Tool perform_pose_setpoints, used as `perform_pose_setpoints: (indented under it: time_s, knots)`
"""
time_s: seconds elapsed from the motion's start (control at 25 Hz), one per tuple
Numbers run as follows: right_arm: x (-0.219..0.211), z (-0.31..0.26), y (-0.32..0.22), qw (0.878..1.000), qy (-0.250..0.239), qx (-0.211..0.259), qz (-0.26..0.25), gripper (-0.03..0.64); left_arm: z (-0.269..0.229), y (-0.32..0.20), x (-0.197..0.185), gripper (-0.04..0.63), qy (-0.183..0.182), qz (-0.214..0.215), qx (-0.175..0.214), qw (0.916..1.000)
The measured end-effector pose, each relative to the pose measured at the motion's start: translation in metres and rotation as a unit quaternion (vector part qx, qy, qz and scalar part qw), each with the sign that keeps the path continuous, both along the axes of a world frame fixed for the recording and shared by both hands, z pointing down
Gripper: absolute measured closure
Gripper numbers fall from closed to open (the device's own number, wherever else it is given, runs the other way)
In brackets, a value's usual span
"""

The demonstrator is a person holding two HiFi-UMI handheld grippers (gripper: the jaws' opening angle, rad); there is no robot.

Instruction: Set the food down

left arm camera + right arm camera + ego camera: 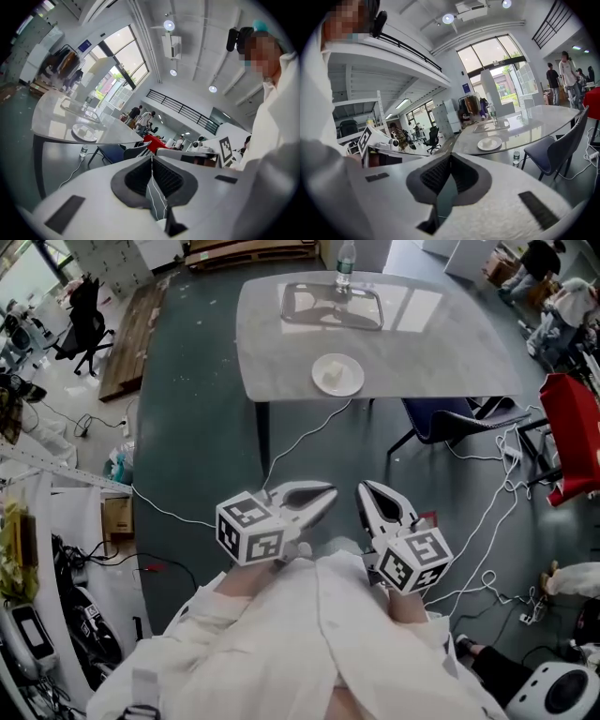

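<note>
Over the floor [197,427], left claw [323,495] and right claw [367,491] look closed, empty.

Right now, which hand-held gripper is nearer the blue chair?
Right. The right hand-held gripper sits below-left of the blue chair; the left hand-held gripper is farther left.

Open-plan lab/office, 2 levels w/ mezzanine railing [187,110], lg windows [492,58], office chair [82,320], floor cables [298,439], table [450,343]

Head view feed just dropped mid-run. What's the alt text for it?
The left gripper and right gripper are shut and empty, held close to the person's white sleeves above grey floor. Ahead stands a grey table with a white plate bearing pale food, a clear tray and a bottle.
</note>
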State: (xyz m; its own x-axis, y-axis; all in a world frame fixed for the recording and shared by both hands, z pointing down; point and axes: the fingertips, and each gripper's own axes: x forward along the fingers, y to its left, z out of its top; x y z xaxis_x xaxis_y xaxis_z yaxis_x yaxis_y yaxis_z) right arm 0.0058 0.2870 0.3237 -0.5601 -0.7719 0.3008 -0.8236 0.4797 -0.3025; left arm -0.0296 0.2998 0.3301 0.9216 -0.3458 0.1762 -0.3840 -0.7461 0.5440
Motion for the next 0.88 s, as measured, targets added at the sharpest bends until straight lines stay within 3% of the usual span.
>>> perform_pose_setpoints:
  time_s: [0.44,0.88]
  knots:
    - [0.020,0.024,-0.030,0.999,-0.001,-0.029,0.013,0.614,0.019,-0.026,0.003,0.574,0.008,-0.019,-0.023,0.9995]
    - [0.027,0.022,-0.125,1.000,0.001,-0.018,-0.018,0.614,0.024,-0.123,0.007,0.574,0.005,-0.061,-0.016,0.9980]
